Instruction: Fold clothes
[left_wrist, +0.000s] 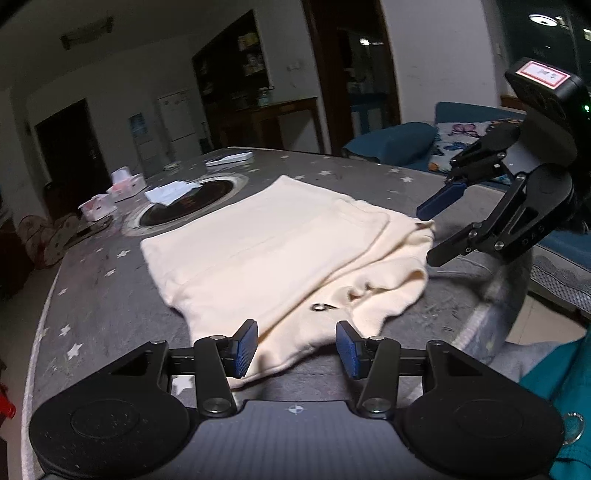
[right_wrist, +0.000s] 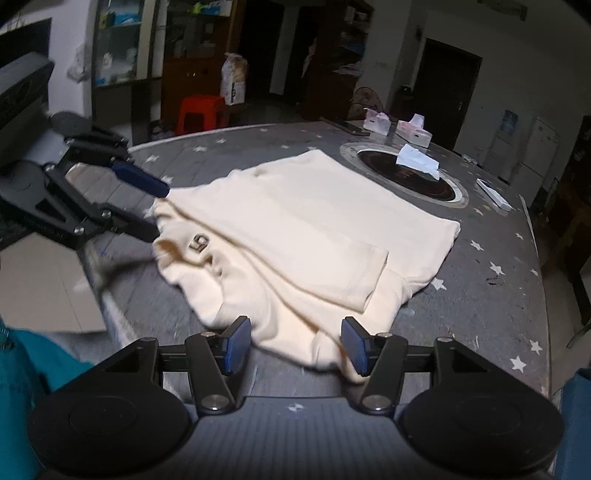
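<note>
Cream garment (left_wrist: 280, 240) lies part-folded at frame centre on counter (left_wrist: 92, 280). Left claw (left_wrist: 297, 349) and right claw (right_wrist: 295, 345): both wide open, holding nothing. Risk: one-layer pinch at near hem, so fold slips apart.

Dim room: white walls, dark wooden shelving (left_wrist: 236, 70), a red plastic stool (right_wrist: 201, 112), a blue sofa (left_wrist: 391, 144), a white fridge (left_wrist: 177, 122).

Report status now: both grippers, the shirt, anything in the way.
Left gripper open, right gripper open, each at the shirt's near edge. Shirt partly folded on table, not gripped. Tissue beyond shirt, not in the way.
</note>
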